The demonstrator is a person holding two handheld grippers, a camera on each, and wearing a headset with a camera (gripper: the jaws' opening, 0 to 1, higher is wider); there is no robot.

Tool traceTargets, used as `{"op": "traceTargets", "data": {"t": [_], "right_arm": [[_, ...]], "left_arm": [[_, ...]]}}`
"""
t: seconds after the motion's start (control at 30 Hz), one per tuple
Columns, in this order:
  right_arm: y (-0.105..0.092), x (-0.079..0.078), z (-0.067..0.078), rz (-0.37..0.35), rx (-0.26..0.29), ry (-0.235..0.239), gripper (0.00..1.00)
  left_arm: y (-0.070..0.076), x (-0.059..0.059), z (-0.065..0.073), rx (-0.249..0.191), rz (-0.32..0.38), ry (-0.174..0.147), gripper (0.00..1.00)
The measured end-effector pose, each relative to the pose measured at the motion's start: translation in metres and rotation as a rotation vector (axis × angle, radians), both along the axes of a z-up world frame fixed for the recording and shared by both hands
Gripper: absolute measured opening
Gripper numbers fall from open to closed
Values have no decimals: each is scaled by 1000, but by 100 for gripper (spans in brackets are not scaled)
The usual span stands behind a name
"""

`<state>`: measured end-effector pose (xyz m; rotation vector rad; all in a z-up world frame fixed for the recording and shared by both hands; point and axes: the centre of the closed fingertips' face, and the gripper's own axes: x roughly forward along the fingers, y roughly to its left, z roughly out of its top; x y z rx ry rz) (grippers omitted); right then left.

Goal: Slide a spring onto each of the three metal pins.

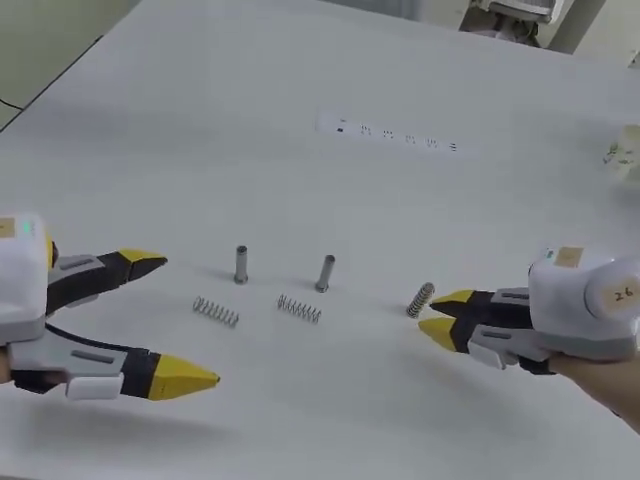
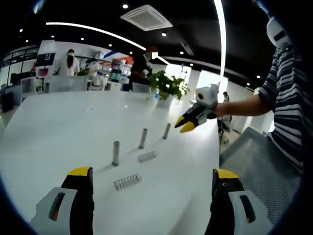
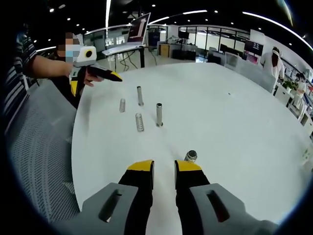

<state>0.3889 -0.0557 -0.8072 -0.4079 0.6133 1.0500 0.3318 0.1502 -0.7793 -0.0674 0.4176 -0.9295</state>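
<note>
Springs first: two lie loose and flat on the desk (image 1: pixel 330 420), the left spring (image 1: pixel 216 311) and the right spring (image 1: pixel 299 309). Each has its long axis running left to right, slanting slightly nearer toward the right. Just beyond them stand the left pin (image 1: pixel 241 264) and the middle pin (image 1: pixel 325 272), both upright and bare.

The third spring (image 1: pixel 421 299) stands on end farther right, just beside the tips of my right claw (image 1: pixel 445 315). From the head view I cannot make out what is inside its coils, though the right gripper view shows the third pin (image 3: pixel 190 155) poking out at the top. My right claw is narrow, its jaws a small gap apart, gripping nothing. My left claw (image 1: pixel 172 320) is spread wide and holds nothing, well left of the left spring.

Bare desk lies all around these pieces, with open room near, far and on both sides. A socket strip (image 1: pixel 390 133) lies far off. The desk's left edge shows at far left, and its near edge is cut off below the head view. My left claw's body is cut off by the picture's left side.
</note>
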Motion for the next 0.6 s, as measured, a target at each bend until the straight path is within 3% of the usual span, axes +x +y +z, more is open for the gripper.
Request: {"op": "traceTargets", "data": {"t": [0.6], "right_arm": [[60,-4,11,132,12,-1,12]], "left_arm": [[3,-3,0,2,0,4,98]]}}
